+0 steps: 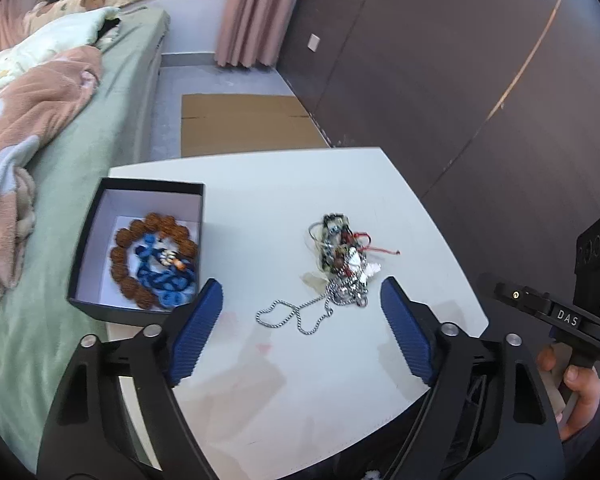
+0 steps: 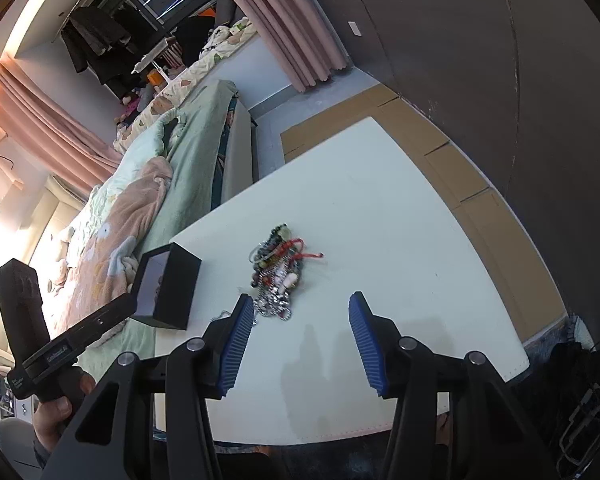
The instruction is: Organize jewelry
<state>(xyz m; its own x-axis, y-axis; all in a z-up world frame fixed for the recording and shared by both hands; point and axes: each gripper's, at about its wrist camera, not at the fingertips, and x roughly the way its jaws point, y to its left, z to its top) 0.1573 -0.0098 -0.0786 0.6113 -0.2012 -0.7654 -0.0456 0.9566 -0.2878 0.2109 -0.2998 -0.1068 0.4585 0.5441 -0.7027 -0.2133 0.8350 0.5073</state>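
A tangled pile of jewelry (image 1: pixel 342 260) lies on the white table (image 1: pixel 300 380), with a silver chain (image 1: pixel 296 314) trailing toward me. My left gripper (image 1: pixel 302 294) hovers open over that chain, blue pads apart, nothing between them. A black box (image 1: pixel 140 248) at the table's left edge holds a brown bead bracelet (image 1: pixel 152 260) and blue beads (image 1: pixel 168 280). In the right wrist view the pile (image 2: pixel 278 276) sits just ahead of my right gripper (image 2: pixel 302 308), which is open and empty. The box (image 2: pixel 170 286) stands left of it.
A bed with green sheet and peach blanket (image 1: pixel 40 140) adjoins the table's left side. Flattened cardboard (image 1: pixel 248 124) lies on the floor beyond. A dark wall panel (image 1: pixel 480 80) runs along the right. A hand holds the other gripper's handle (image 1: pixel 580 320).
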